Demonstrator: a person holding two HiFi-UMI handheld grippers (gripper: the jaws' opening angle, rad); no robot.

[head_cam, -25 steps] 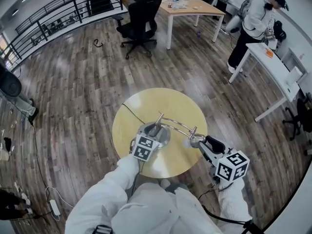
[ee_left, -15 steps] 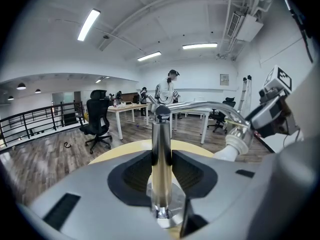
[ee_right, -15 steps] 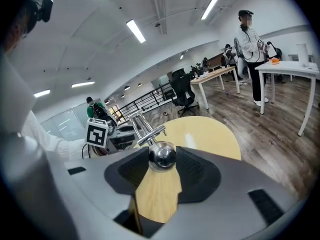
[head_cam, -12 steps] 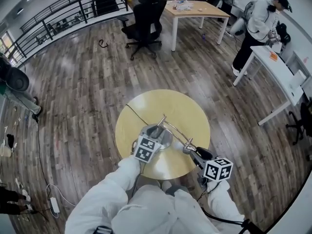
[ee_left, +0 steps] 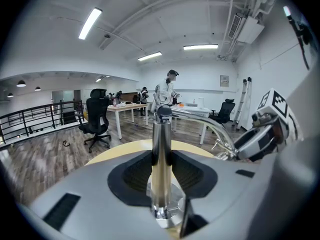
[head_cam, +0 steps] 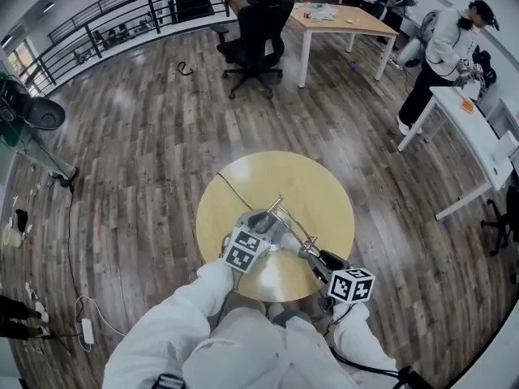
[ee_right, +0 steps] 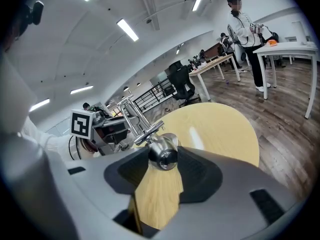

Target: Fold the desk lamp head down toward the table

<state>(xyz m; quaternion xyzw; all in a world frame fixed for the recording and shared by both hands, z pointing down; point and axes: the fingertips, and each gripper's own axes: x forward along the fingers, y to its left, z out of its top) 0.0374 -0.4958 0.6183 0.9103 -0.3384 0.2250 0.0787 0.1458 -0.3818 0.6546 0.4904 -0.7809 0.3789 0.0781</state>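
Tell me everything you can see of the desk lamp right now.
The desk lamp looks like polished silver metal. Its round base sits on the yellow round table, and a dark cord runs from it over the tabletop. An upright post rises from the base, clamped between the left gripper's jaws. From the post's top a twin-rod arm slopes down to the small rounded head, gripped by the right gripper.

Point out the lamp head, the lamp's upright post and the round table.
lamp head (ee_right: 162, 154), right gripper view, on its rounded metal end.
lamp post (ee_left: 161, 164), left gripper view, on the middle of the shiny shaft.
round table (head_cam: 312, 186), head view, on the bare wooden top.
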